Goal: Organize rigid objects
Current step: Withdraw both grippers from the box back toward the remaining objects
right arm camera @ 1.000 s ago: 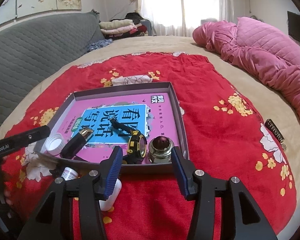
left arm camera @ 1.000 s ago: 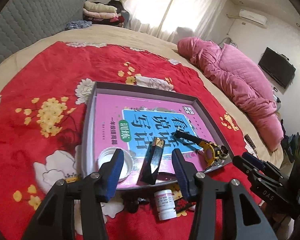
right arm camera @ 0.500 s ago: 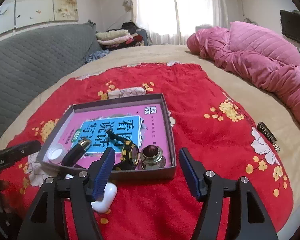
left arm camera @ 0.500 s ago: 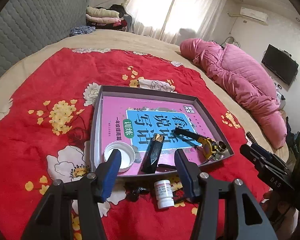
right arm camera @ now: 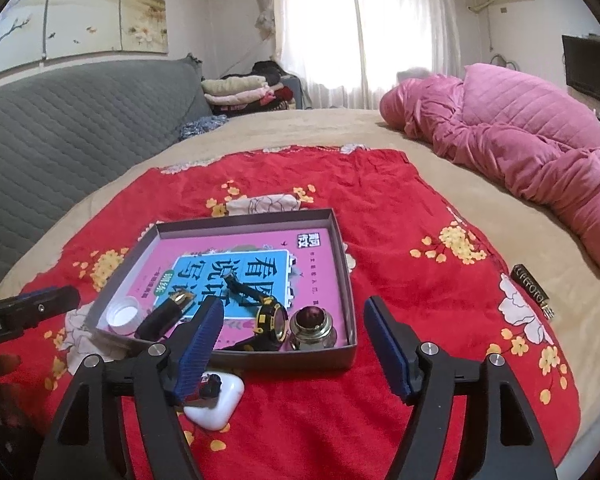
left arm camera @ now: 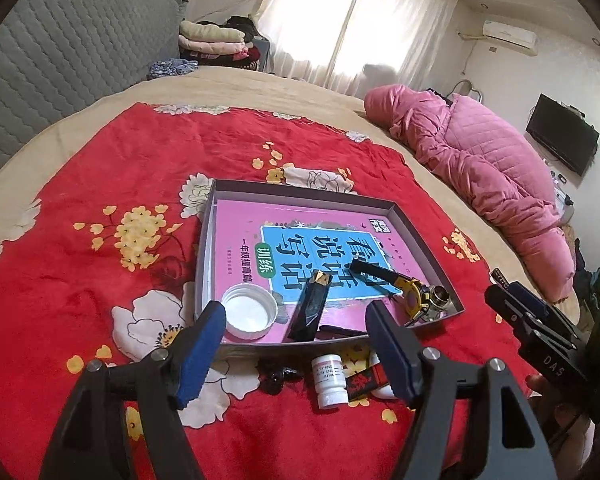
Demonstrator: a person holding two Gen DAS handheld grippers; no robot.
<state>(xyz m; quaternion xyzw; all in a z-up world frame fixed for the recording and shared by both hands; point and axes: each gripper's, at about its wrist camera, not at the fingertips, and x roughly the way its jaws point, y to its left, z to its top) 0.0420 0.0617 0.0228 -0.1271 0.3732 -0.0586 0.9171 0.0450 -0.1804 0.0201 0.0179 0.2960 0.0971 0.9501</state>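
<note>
The grey tray (left arm camera: 416, 236) sat on the red floral blanket (left arm camera: 100, 280) on the bed, holding a pink book (left arm camera: 260, 224), a white cap (left arm camera: 249, 311), a watch (right arm camera: 272, 320) and a metal fitting (right arm camera: 314, 326). A black bar (left arm camera: 311, 306) lay in it lengthwise, its gold tip pointing away from the cameras. The left gripper (left arm camera: 296, 354) and right gripper (right arm camera: 294, 346) hovered near the tray's front edge, jaws opening with nothing between them.
</note>
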